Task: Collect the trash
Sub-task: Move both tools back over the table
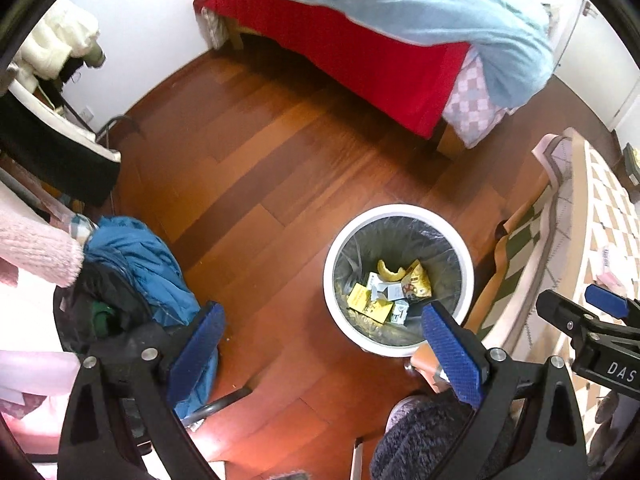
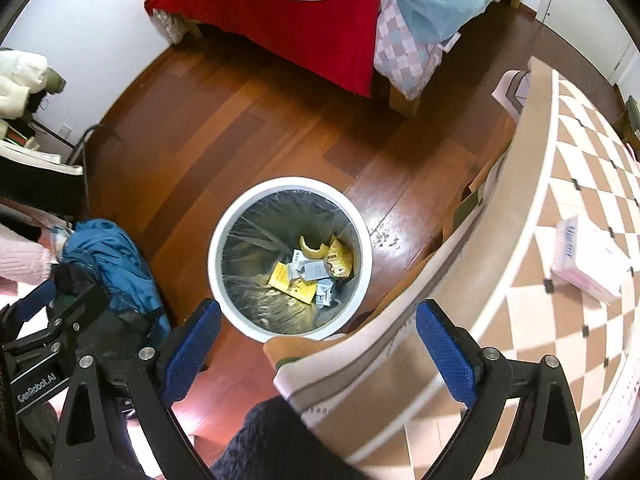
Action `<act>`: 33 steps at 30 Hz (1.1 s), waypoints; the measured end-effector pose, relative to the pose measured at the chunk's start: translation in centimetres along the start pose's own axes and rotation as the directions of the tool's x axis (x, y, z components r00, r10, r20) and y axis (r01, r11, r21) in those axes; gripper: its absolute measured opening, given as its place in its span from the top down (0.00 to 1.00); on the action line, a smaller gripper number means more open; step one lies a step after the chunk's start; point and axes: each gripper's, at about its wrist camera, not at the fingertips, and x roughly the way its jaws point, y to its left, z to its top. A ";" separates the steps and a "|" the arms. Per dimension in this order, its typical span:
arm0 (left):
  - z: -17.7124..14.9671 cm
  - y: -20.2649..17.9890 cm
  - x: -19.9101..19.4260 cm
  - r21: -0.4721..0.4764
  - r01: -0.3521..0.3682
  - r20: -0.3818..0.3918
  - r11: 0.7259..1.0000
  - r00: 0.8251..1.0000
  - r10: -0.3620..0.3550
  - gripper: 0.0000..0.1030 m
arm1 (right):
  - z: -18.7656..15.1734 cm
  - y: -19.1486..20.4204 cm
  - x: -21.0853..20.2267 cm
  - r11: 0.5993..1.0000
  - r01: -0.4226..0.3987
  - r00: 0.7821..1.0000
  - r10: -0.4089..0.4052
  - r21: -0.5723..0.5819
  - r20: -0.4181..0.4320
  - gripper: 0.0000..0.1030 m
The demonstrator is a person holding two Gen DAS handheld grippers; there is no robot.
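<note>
A white round trash bin with a clear liner stands on the wooden floor; it also shows in the right wrist view. Inside lie yellow wrappers, small cartons and a banana peel; the same trash shows in the right wrist view. My left gripper is open and empty, above the floor just left of the bin. My right gripper is open and empty, above the bin's near rim and the table edge. The right gripper's finger also shows at the right of the left wrist view.
A table with a checkered cloth stands right of the bin, with a tissue pack on it. A bed with a red sheet is at the back. A blue jacket on a chair is at the left.
</note>
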 end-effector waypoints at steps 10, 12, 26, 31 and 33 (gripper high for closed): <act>-1.4 -1.5 -7.2 0.035 0.047 0.101 0.998 0.994 -0.050 0.02 | -3.2 -1.5 -8.8 0.999 -0.048 0.991 0.045 0.017 0.130 0.04; -1.8 -1.9 -8.6 0.044 0.054 0.123 0.998 0.991 -0.059 0.02 | -4.0 -2.0 -10.6 0.998 -0.060 0.986 0.055 0.024 0.160 0.04; -6.7 -12.3 -11.2 0.215 0.131 0.149 0.968 0.975 -0.165 0.02 | -14.4 -12.9 -17.9 0.929 -0.165 0.955 0.067 0.330 0.289 0.04; -10.6 -20.1 -8.3 0.333 0.181 0.064 0.925 0.975 -0.214 0.02 | -21.5 -21.6 -17.8 0.848 -0.046 0.967 -0.094 0.528 0.236 0.04; -12.4 -23.5 -7.0 0.387 0.197 0.022 0.901 0.975 -0.223 0.02 | -25.0 -25.8 -17.5 0.786 0.003 0.968 -0.156 0.618 0.195 0.04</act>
